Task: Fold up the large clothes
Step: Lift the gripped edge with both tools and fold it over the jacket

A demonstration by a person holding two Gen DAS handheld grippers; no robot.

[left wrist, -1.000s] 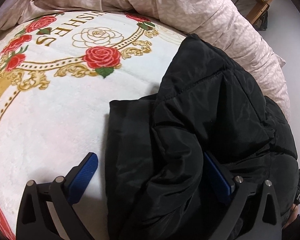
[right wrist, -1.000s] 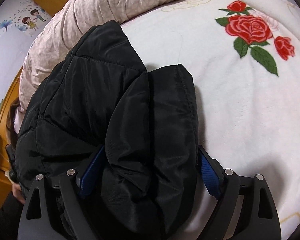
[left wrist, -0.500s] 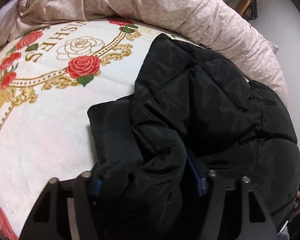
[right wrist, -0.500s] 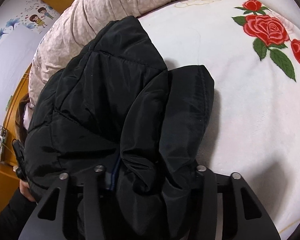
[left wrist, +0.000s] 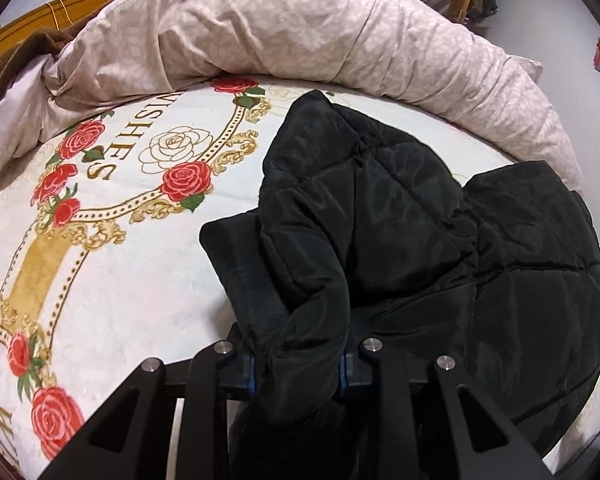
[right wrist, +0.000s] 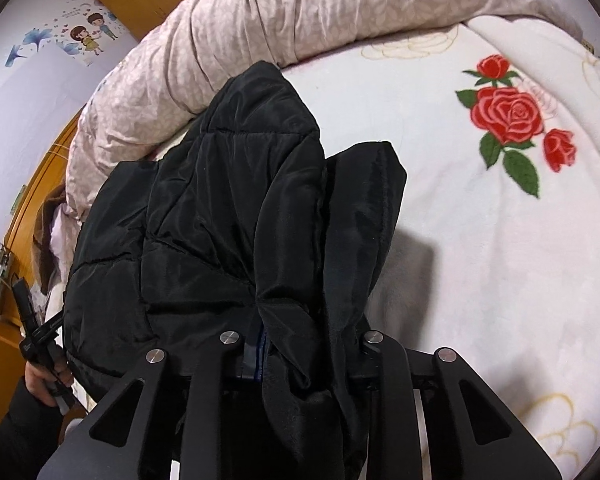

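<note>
Closure is complete on both sides: where we had the jaws spread a second ago, the left gripper (left wrist: 296, 368) and right gripper (right wrist: 300, 344) now pinch bunched padding of the black puffer jacket (left wrist: 400, 232). It lies on the rose-print blanket (left wrist: 112, 288), extending toward 12 o'clock. We judge the fold lift can begin.

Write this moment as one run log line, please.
left gripper: shut on black quilted puffer jacket | right gripper: shut on jacket | surface: white rose-print blanket
</note>
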